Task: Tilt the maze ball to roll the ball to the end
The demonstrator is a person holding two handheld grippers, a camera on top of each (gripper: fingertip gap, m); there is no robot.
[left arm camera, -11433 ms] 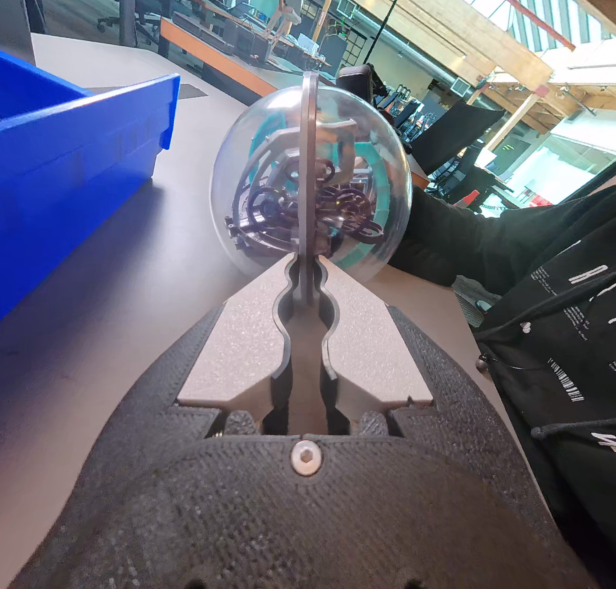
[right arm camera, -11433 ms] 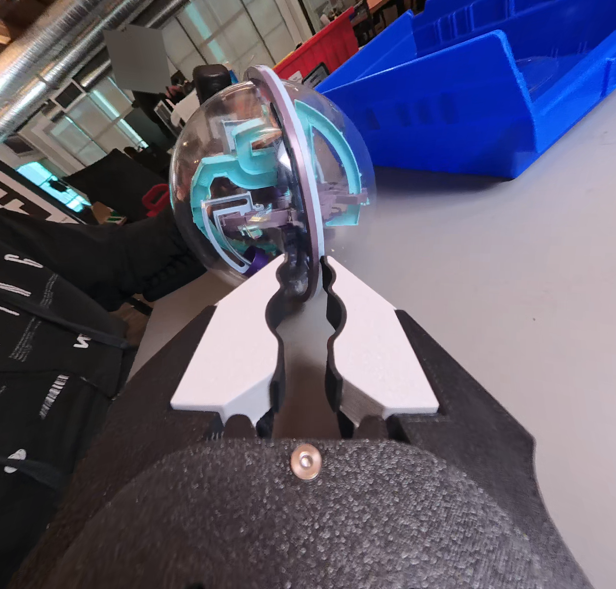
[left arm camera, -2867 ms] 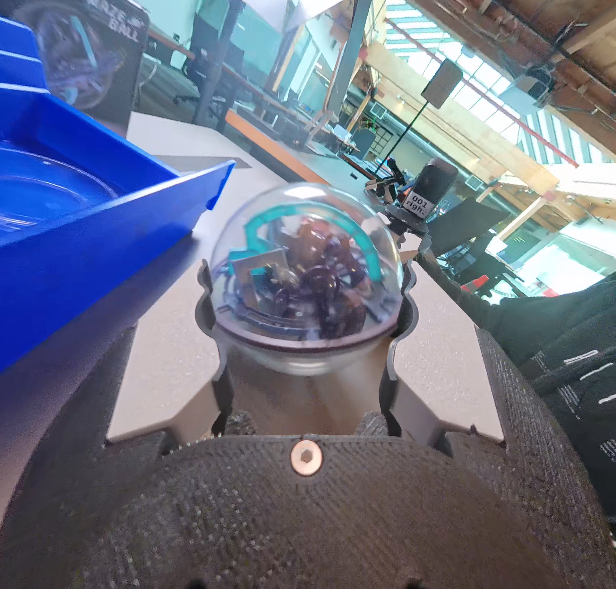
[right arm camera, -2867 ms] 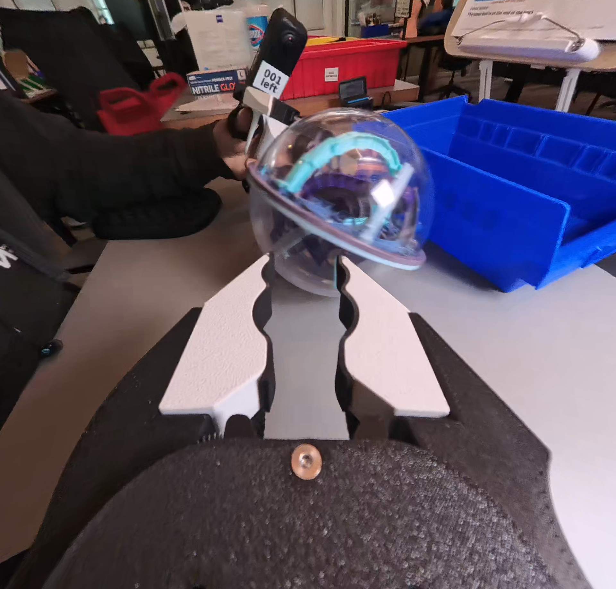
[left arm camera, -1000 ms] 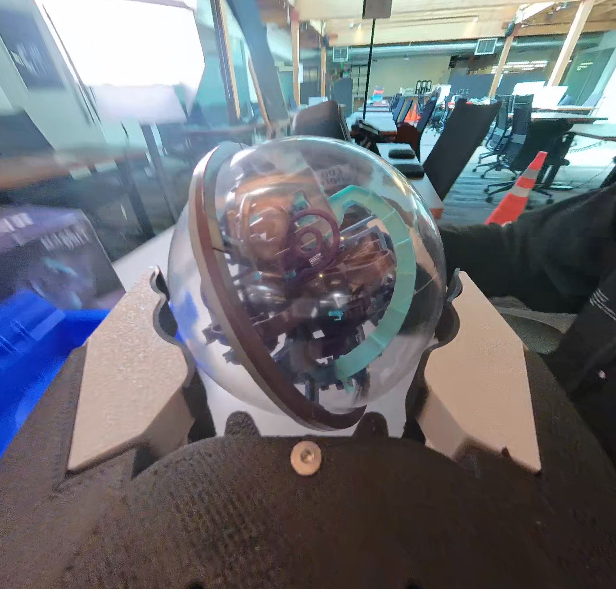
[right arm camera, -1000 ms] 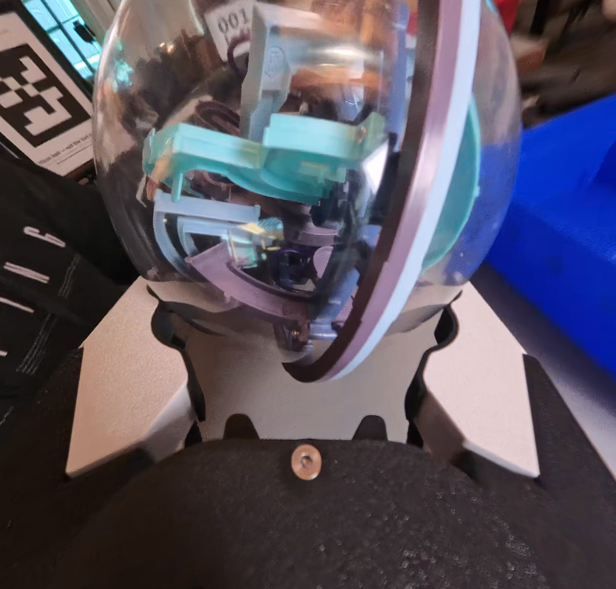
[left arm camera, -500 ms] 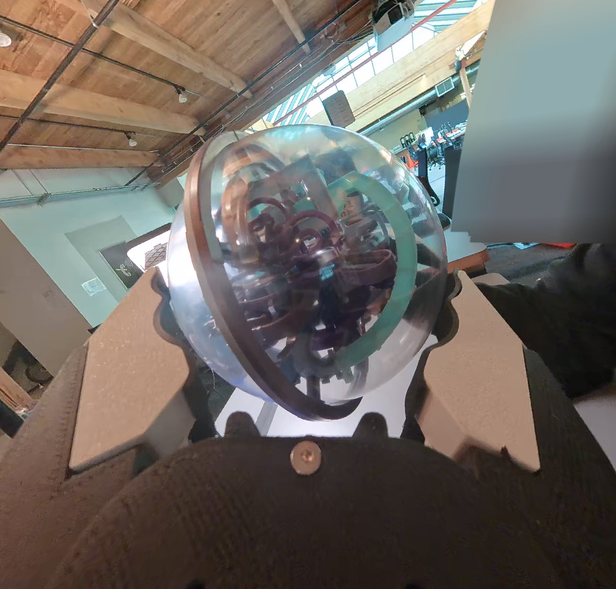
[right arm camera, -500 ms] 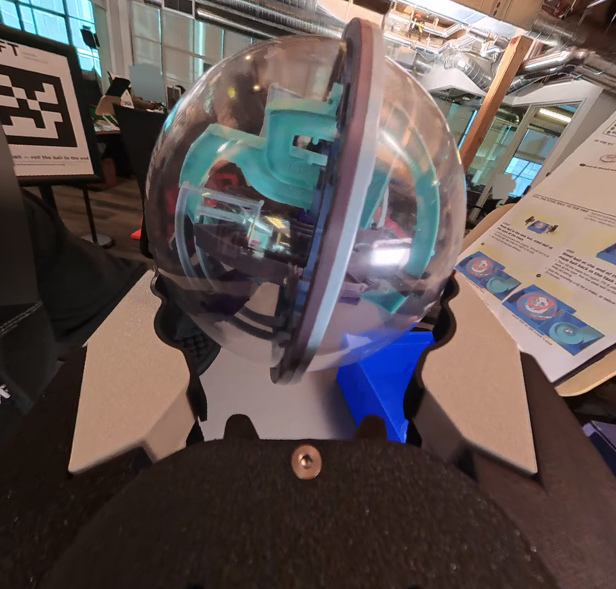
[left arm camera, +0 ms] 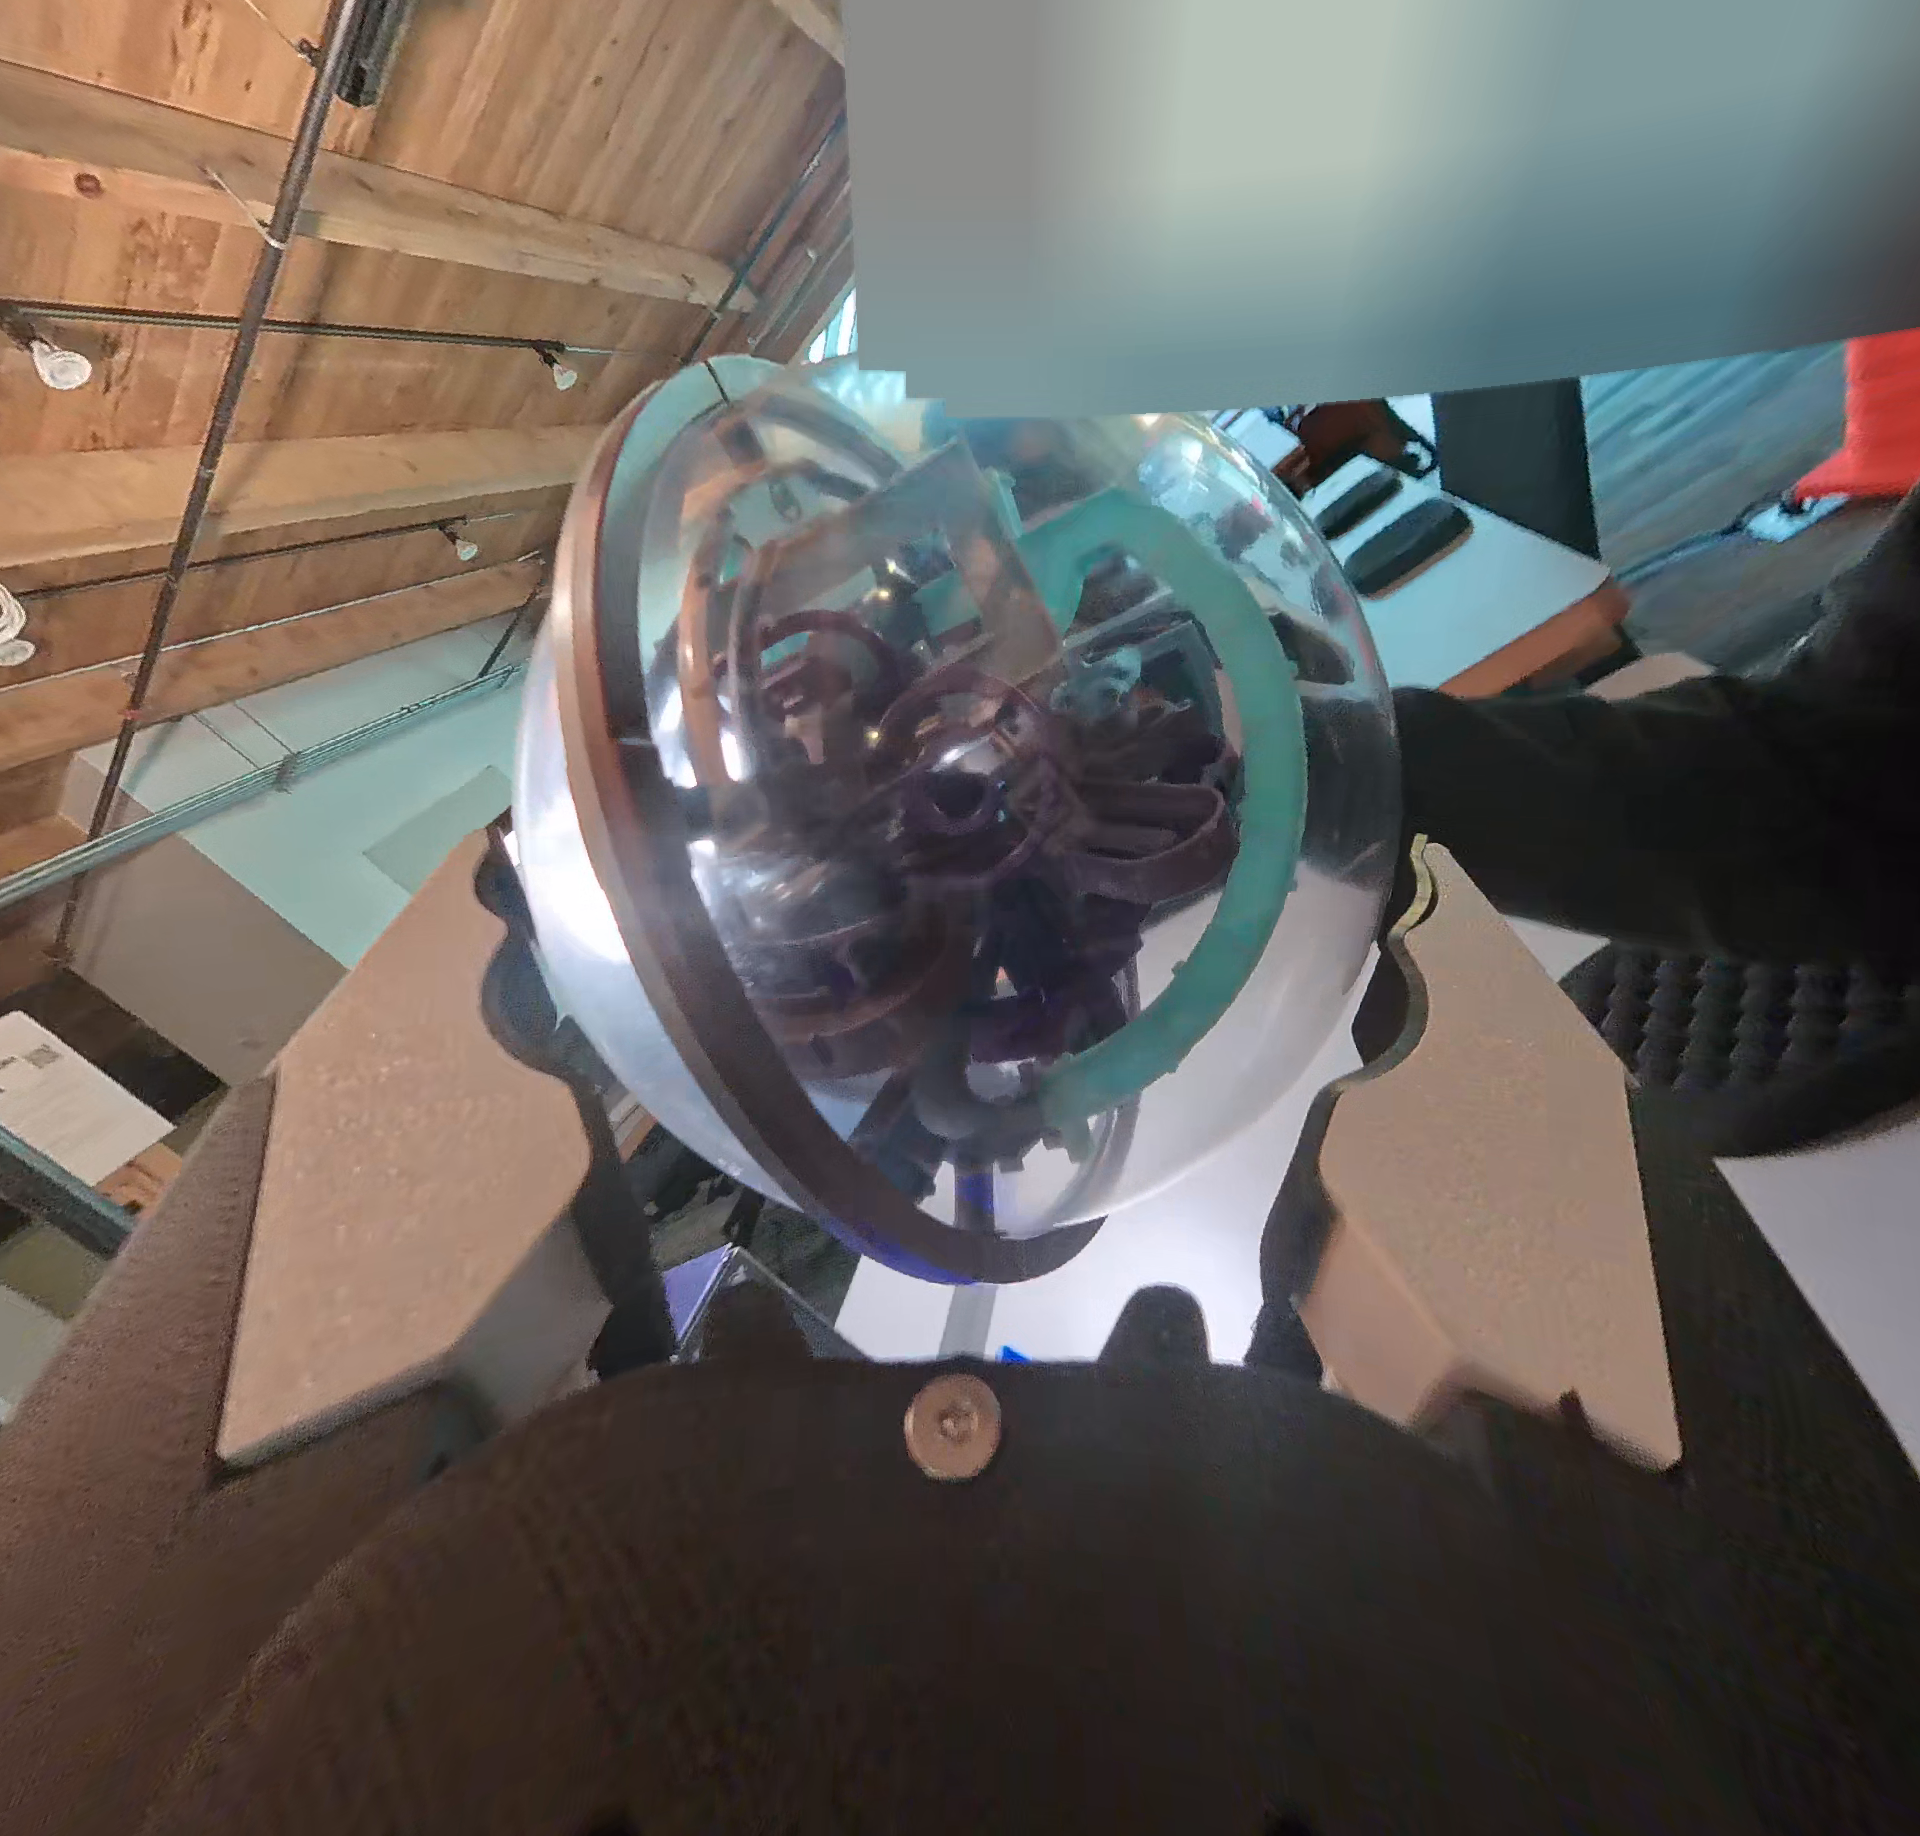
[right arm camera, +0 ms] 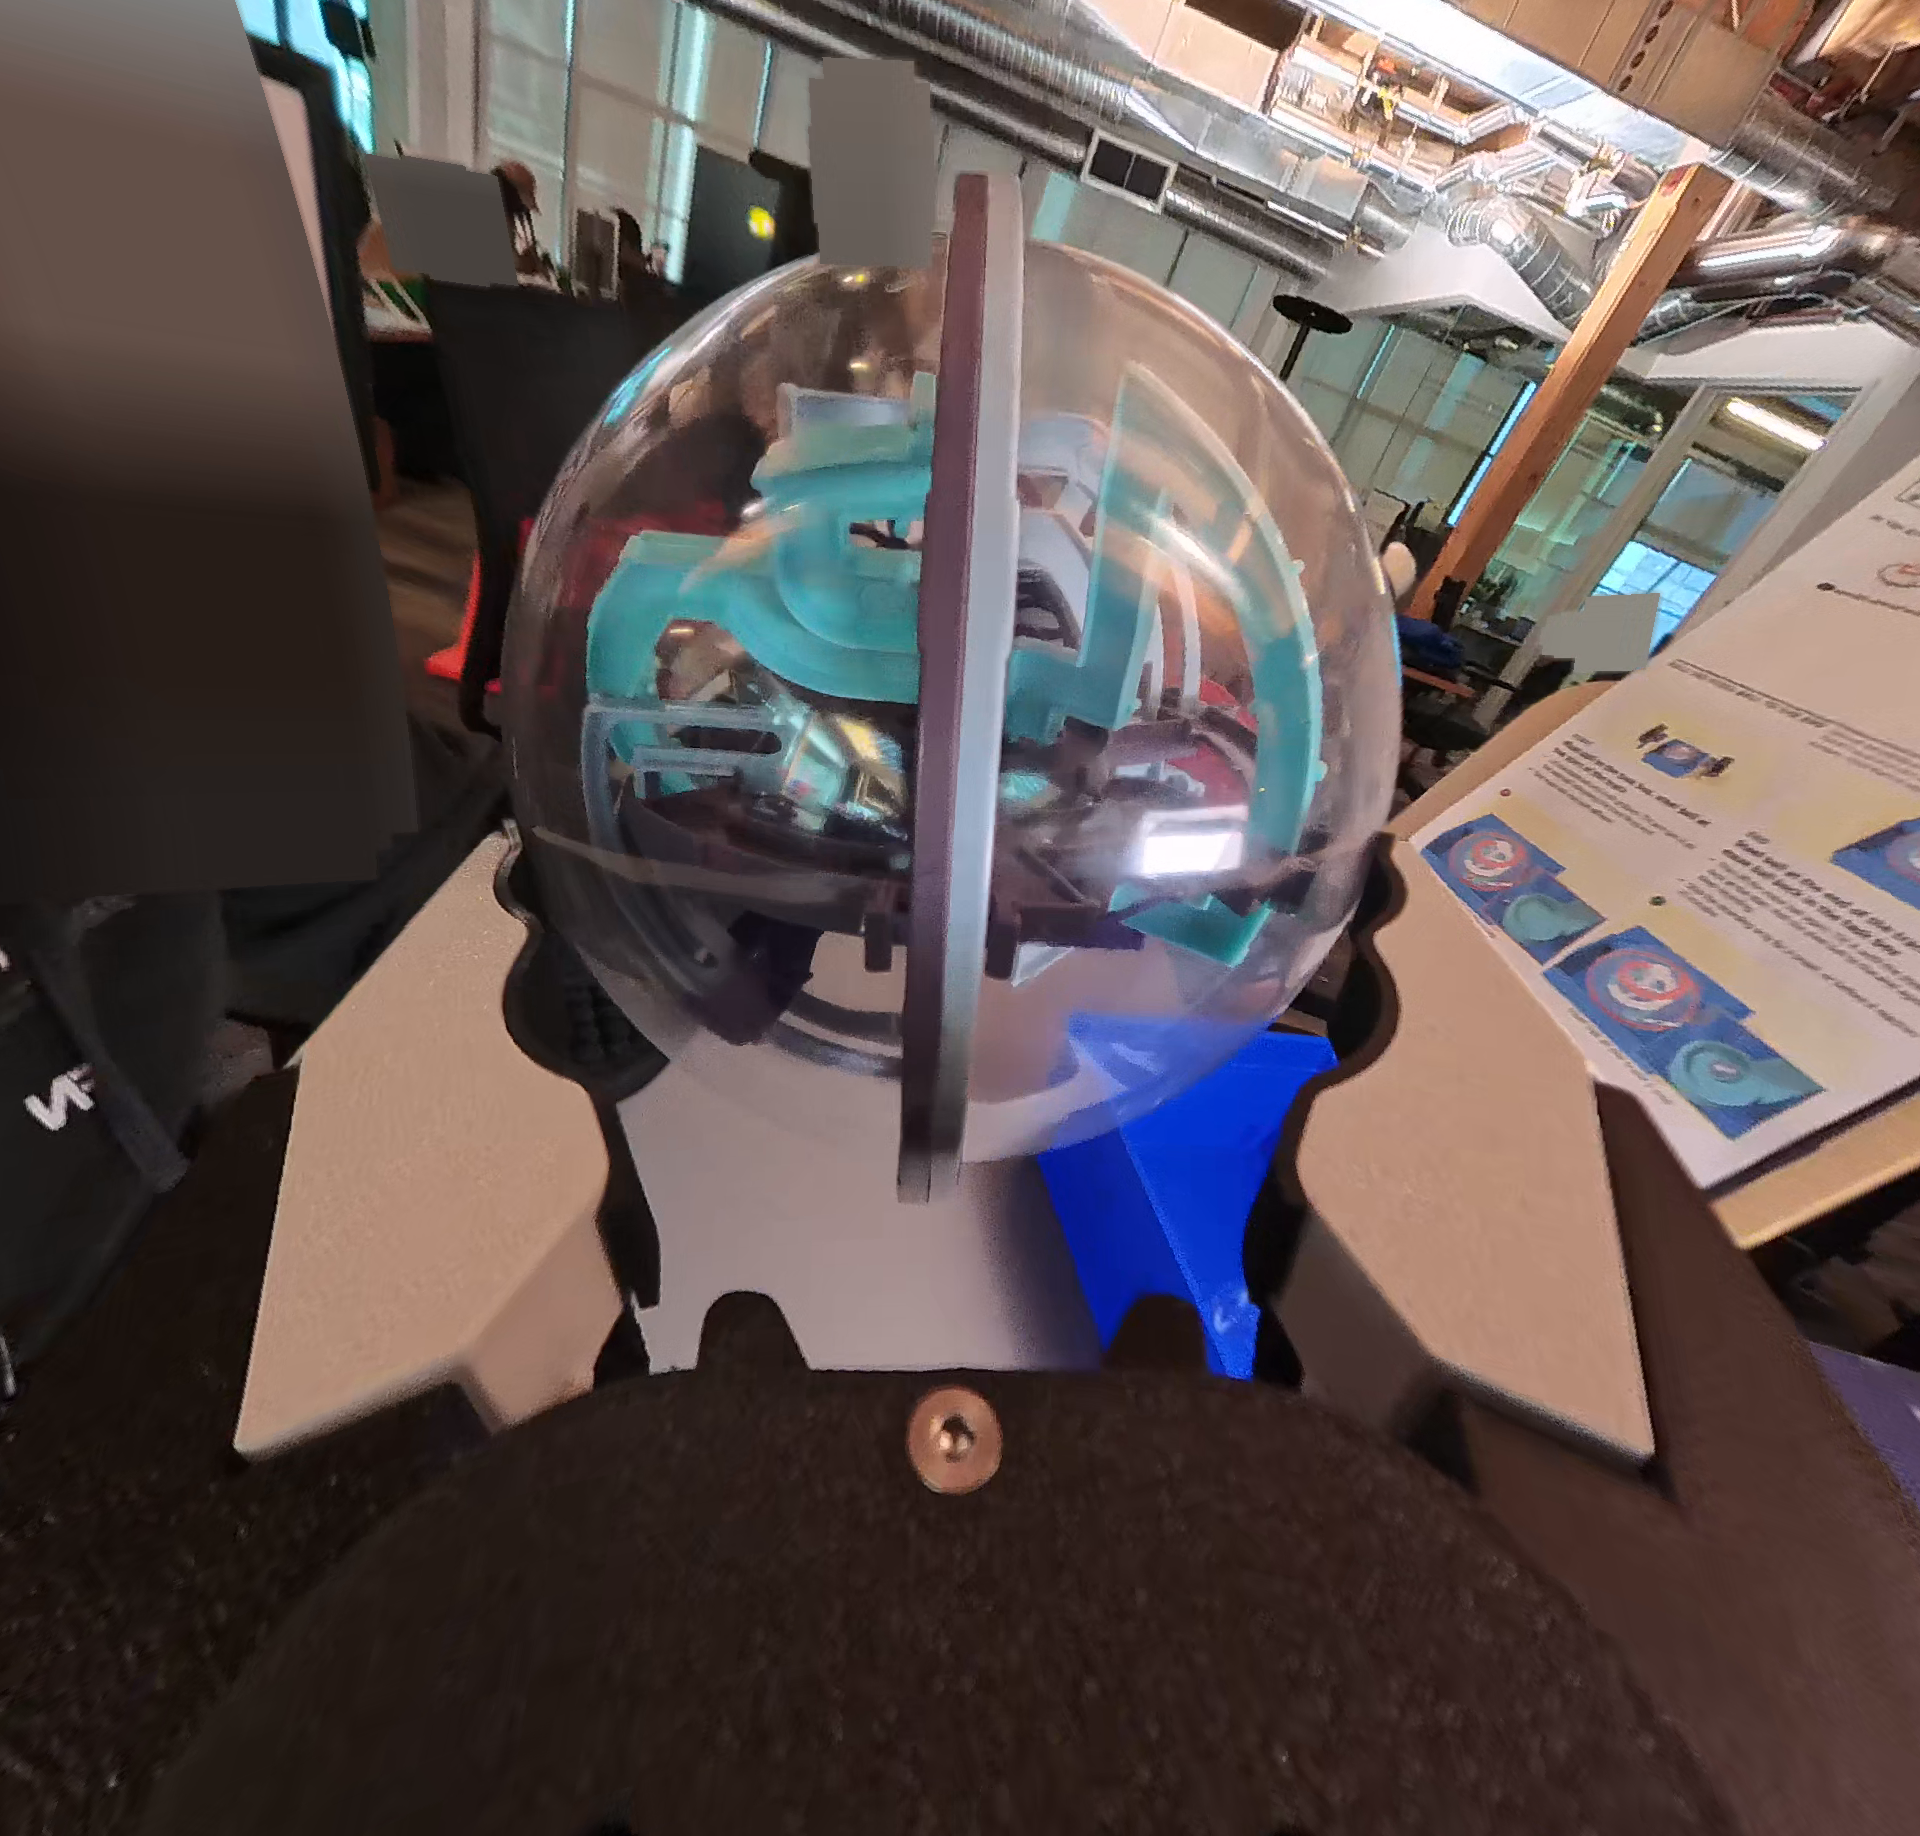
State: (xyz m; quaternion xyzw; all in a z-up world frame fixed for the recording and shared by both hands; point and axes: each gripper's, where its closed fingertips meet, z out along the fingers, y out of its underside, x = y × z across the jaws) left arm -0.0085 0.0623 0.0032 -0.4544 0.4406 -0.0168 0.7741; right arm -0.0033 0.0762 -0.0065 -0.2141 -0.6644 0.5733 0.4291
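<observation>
The maze ball [left arm camera: 956, 830] is a clear sphere with teal and dark purple tracks inside and a dark ring around its middle. It is held up in the air. In the left wrist view it fills the space between my left gripper's [left arm camera: 956, 861] fingers [left arm camera: 416, 1059], and both pads press on its sides, with the ring tilted. In the right wrist view the ball [right arm camera: 951, 706] sits between my right gripper's [right arm camera: 945, 851] fingers [right arm camera: 1475, 1111], which touch both of its sides, with the ring upright and edge-on. I cannot pick out the small ball inside. Neither view shows the other gripper.
A blue bin [right arm camera: 1174, 1163] and the grey table [right arm camera: 831, 1267] lie below the ball. A board with an instruction sheet [right arm camera: 1714, 903] stands at the right. A person's black sleeve [left arm camera: 1662, 799] and a mesh chair [left arm camera: 1745, 1048] are at the right in the left wrist view.
Both grippers went from pinching the ring to spanning the sphere, then lifted it off the table. Over the last second the ball turned; the ring now stands upright in the right view.
</observation>
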